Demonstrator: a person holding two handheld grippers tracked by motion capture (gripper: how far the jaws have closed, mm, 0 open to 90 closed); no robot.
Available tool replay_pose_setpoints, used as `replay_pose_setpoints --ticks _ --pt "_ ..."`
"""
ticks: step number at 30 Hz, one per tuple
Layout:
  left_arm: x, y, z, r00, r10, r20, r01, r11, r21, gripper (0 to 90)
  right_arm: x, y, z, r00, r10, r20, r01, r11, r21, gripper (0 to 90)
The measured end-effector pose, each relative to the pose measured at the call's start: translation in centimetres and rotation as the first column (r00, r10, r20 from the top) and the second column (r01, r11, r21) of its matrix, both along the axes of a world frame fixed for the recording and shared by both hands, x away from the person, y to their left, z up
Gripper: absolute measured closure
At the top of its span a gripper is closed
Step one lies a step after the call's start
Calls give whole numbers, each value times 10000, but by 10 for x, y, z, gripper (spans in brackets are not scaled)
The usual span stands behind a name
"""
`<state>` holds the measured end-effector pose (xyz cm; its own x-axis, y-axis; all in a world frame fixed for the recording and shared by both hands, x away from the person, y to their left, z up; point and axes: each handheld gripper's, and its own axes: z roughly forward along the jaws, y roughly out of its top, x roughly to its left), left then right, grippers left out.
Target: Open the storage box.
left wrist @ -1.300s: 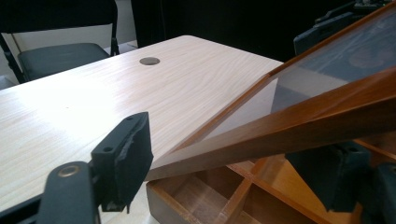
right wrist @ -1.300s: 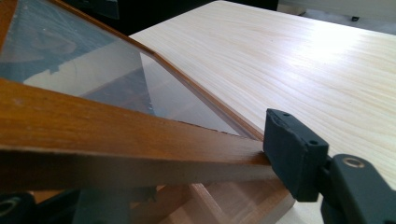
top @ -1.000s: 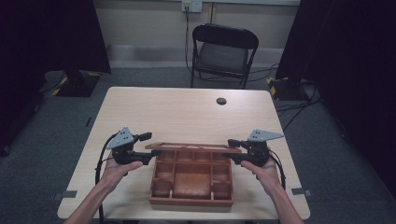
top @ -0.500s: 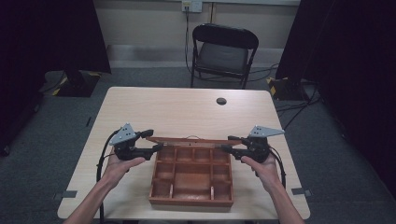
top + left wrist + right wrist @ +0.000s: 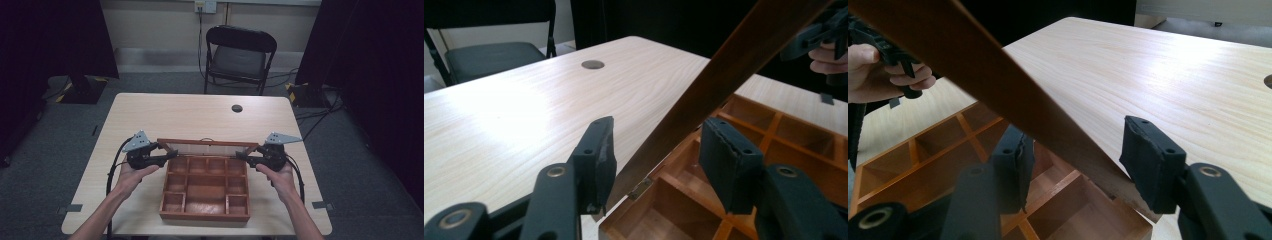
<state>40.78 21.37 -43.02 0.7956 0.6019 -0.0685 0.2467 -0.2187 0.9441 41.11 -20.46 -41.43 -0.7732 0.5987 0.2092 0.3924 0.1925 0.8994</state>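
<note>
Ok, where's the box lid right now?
In the high view the lid stands raised at the far edge of the wooden box, between the left gripper and right gripper.

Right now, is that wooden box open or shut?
Open: the wooden box's lid stands raised on its hinges, baring empty compartments, with a gripper at each end.

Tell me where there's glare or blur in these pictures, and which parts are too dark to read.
High view: sharp on the table, black curtains either side swallow detail. Left gripper view: strong white glare on the tabletop at left, the raised box lid is dark and soft-edged close to the lens. Right gripper view: a milder sheen on the tabletop at right, the lid blurred at upper left, the fingers fairly crisp.
</note>
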Motion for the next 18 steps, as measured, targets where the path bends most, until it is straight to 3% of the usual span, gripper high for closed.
replay_pose_setpoints --ticks 8,18 --pt "4 -1 -3 9995 -26 -326 13 9991 -417 522 5 2 -5 9998 -182 -37 181 9998 -121 478" --pt "12 2 -8 9985 195 -519 -210 9994 -288 548 10 3 -8 9990 -433 128 434 9990 -108 506"
